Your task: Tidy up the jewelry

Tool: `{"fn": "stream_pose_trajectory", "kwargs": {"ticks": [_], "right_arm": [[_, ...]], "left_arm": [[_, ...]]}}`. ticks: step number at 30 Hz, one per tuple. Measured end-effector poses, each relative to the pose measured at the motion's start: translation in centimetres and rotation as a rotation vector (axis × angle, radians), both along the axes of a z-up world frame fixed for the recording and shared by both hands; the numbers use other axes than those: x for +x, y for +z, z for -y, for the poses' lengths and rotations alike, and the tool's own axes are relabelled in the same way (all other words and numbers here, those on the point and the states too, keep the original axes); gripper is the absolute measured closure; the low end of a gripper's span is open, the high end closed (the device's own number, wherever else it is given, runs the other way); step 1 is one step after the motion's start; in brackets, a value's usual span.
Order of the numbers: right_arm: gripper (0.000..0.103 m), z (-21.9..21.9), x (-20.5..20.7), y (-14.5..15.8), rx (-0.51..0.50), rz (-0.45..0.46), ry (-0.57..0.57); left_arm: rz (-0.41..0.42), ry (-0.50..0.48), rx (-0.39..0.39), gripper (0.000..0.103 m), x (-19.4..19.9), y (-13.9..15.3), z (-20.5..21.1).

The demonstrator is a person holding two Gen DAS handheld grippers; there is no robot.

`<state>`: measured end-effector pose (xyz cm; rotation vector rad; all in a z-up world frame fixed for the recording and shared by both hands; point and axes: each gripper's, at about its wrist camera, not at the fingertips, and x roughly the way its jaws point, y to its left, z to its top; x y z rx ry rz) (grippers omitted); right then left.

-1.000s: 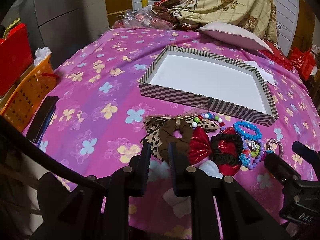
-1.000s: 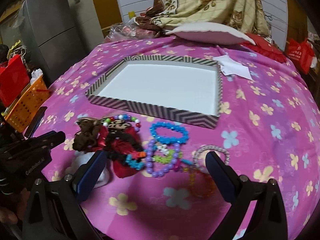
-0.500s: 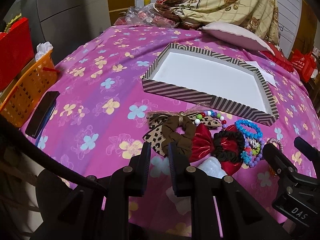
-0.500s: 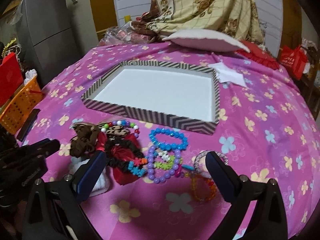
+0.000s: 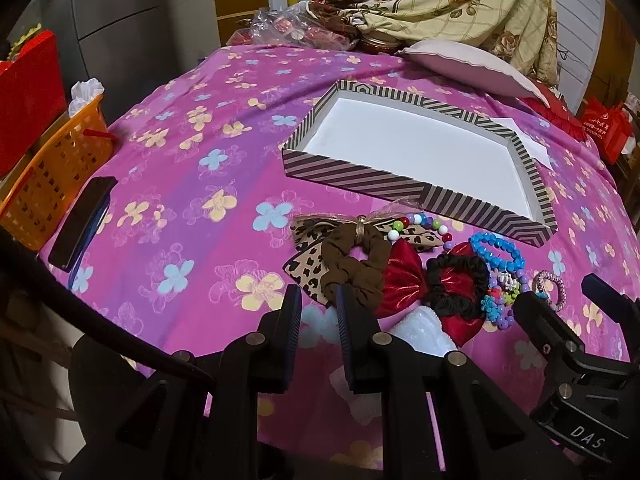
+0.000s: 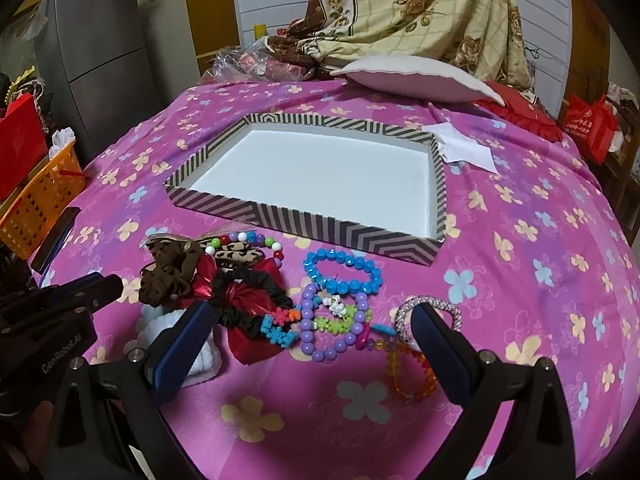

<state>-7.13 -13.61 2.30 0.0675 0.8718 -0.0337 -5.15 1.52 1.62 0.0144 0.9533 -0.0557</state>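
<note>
A striped box lid (image 5: 404,196) (image 6: 352,232) with an empty white inside lies on the pink flowered cloth. In front of it is a pile of jewelry: a brown scrunchie (image 5: 352,264) (image 6: 168,276), a red bow with a black scrunchie (image 5: 452,284) (image 6: 248,296), a blue bead bracelet (image 5: 496,248) (image 6: 340,272), a purple bead bracelet (image 6: 332,328), a silver bracelet (image 6: 428,312) and an orange bracelet (image 6: 408,372). My left gripper (image 5: 318,304) hovers just before the brown scrunchie, its jaws a narrow gap apart and empty. My right gripper (image 6: 310,320) is wide open above the bracelets.
An orange basket (image 5: 52,176) and a dark phone (image 5: 82,220) sit at the left edge. A pink pillow (image 6: 416,80), a white paper (image 6: 464,148) and a yellow blanket (image 6: 420,12) lie behind the lid. A white fluffy item (image 6: 200,356) lies under the pile.
Both grippers have drawn back and risen slightly, so the table looks a little farther. The jaws and the jewelry have not changed.
</note>
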Motion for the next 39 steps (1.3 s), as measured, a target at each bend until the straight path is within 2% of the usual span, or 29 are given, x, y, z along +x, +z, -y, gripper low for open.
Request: {"fn": "stream_pose_trajectory", "kwargs": {"ticks": [21,39], "right_arm": [[0.002,0.4,-0.5,0.4,-0.002,0.003,-0.007],[0.002,0.2,-1.4,1.7,0.011,0.021,-0.018]], "left_arm": [[0.001,0.009,-0.005,0.063,-0.5,-0.1,-0.6],[0.030,0.011,-0.020,0.063,-1.8,1.6,-0.8]]}}
